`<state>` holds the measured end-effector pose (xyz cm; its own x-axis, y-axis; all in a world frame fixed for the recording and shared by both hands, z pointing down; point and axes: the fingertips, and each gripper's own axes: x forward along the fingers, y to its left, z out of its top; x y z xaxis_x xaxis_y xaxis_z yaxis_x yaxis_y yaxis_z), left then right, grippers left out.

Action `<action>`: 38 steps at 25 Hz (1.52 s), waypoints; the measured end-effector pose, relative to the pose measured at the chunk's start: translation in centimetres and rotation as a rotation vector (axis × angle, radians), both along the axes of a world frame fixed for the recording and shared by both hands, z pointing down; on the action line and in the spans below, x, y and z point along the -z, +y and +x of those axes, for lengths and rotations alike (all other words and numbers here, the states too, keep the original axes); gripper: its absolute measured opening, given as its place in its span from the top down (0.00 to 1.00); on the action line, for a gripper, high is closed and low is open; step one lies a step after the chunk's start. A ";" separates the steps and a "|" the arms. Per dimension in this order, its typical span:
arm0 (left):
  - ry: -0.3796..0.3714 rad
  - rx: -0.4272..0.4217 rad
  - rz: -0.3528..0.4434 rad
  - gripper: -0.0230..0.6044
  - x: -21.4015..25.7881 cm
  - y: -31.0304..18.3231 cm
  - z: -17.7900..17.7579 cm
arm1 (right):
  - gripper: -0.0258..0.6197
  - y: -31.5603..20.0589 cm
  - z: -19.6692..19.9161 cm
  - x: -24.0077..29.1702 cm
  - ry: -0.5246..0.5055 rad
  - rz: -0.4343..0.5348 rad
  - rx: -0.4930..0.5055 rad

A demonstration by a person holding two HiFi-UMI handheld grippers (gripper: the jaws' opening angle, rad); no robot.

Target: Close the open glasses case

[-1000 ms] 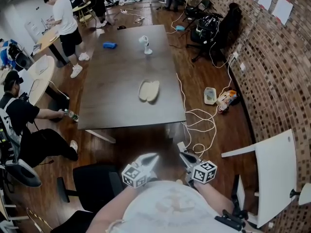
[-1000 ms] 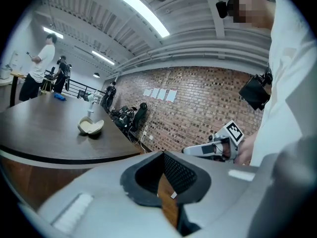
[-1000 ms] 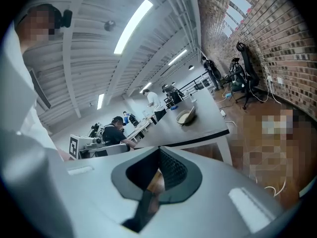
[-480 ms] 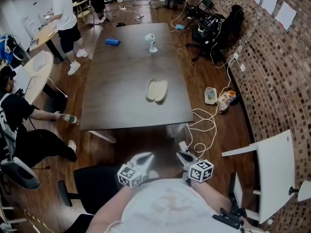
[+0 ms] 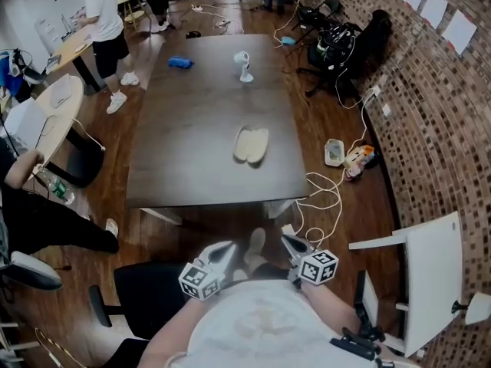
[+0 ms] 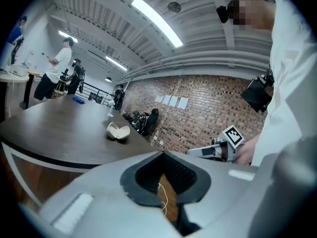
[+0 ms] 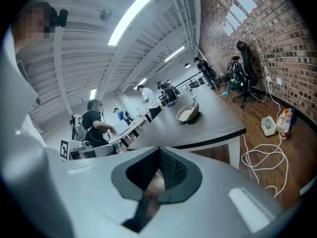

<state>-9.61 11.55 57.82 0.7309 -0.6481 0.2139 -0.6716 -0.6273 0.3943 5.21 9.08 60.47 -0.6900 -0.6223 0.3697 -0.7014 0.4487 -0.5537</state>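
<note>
Nearest to us are the two grippers, which we hold low in front of the body, over the wooden floor and short of the table. The left gripper (image 5: 228, 246) has its two fingers together at the tips, and nothing is between them. The right gripper (image 5: 286, 241) is the same, with fingers closed on each other and empty. A black chair (image 5: 149, 294) stands just beside the left gripper, on its outer side.

Farther on stands the long dark table (image 5: 192, 152). The glasses case (image 5: 252, 145) lies open on its surface, the two pale halves side by side with the hollow side up. It is near the right edge and somewhat closer to the near edge than to the far one, well apart from both grippers.

Towards the far edge we see a small white object on a stand (image 5: 244, 66), and near the far left corner a blue object (image 5: 179, 62). Beyond the left edge a person (image 5: 103, 21) stands at another table.
</note>
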 end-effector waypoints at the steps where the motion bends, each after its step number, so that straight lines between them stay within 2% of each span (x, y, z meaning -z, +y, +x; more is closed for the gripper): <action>1: -0.004 0.000 -0.004 0.96 -0.1 -0.1 -0.3 | 0.95 -0.3 -0.7 -0.6 -0.006 -0.012 0.008; 6: -0.036 0.026 -0.029 0.96 -1.1 -2.1 -2.1 | 0.95 -3.8 -3.7 -2.0 -0.032 -0.018 0.069; 11: -0.051 0.069 -0.038 0.96 -1.3 -6.6 -3.8 | 0.95 -9.3 -5.8 -1.1 -0.051 0.006 0.119; 19: -0.082 0.048 -0.023 0.96 -0.1 -14.2 -4.4 | 0.95 -16.4 -6.9 -0.9 -0.065 0.012 0.111; 25: -0.089 0.017 -0.021 0.96 0.0 -19.2 -2.7 | 0.95 -20.7 -5.9 -1.8 -0.029 -0.002 0.125; 29: -0.078 0.035 -0.021 0.96 0.2 -22.2 -2.8 | 0.95 -23.6 -5.6 -1.7 -0.023 -0.003 0.125; 34: -0.070 0.052 -0.023 0.96 0.4 -25.1 -2.6 | 0.95 -25.4 -5.8 -1.6 -0.008 -0.017 0.168; 38: -0.054 0.035 -0.031 0.96 0.5 -25.9 -3.0 | 0.95 -26.0 -6.4 -2.1 0.007 -0.040 0.173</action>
<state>-12.65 -14.32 57.34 0.6944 -0.6657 0.2730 -0.7141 -0.5908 0.3756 -1.20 -16.88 62.58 -0.7827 -0.4794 0.3969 -0.6197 0.5409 -0.5687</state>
